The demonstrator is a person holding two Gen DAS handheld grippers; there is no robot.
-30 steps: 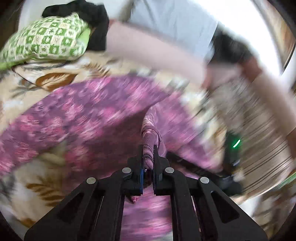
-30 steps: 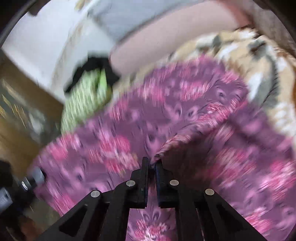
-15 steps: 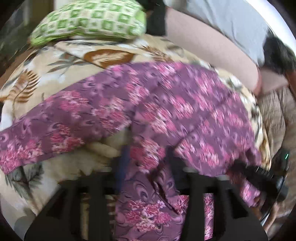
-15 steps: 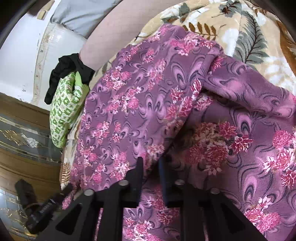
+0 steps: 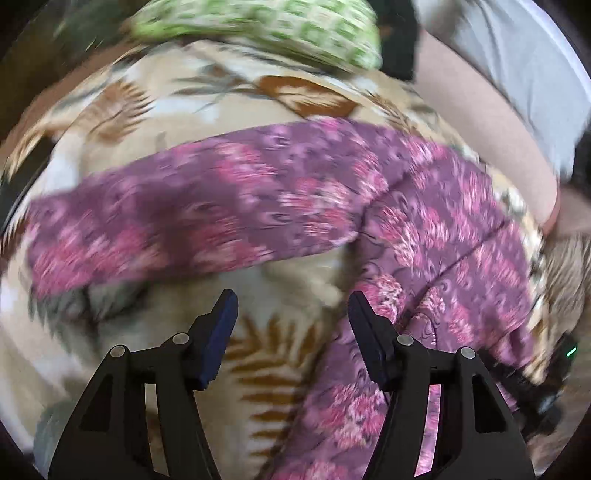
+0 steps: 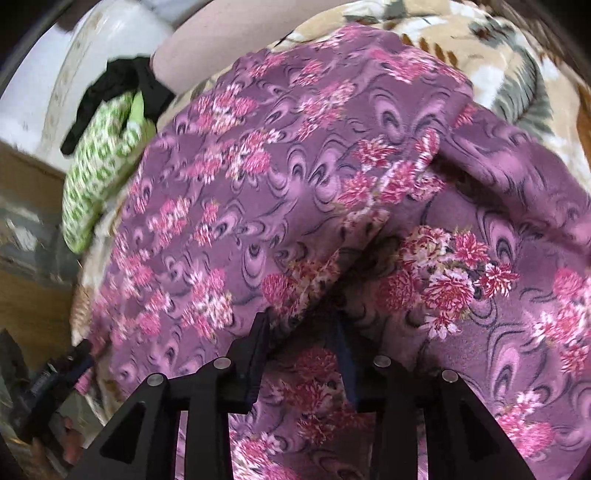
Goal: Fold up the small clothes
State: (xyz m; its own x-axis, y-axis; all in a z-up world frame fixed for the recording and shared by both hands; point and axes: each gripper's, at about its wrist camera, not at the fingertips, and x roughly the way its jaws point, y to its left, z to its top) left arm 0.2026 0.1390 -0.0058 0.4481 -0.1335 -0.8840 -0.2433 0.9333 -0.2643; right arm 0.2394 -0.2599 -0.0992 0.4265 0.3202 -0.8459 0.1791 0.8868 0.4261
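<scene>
A purple garment with pink flowers (image 5: 280, 199) lies spread on a beige leaf-print blanket (image 5: 192, 103). In the left wrist view one part stretches left and another runs down the right side. My left gripper (image 5: 290, 308) is open and empty above the blanket, its right finger beside the cloth edge. In the right wrist view the garment (image 6: 266, 155) fills the frame, with one layer folded over another. My right gripper (image 6: 301, 325) is open, with a fold edge of the cloth draped loosely over its fingertips.
A green-and-white checked pillow (image 5: 266, 26) and a black cloth (image 6: 110, 85) lie at the blanket's far end. The person's bare leg (image 5: 480, 122) rests along the blanket's edge. A wooden cabinet (image 6: 26, 206) stands at the left in the right wrist view.
Both grippers were shut on the purple garment a second ago and have opened. The cloth has dropped onto the blanket, folded over itself. The left gripper has drawn back off the cloth.
</scene>
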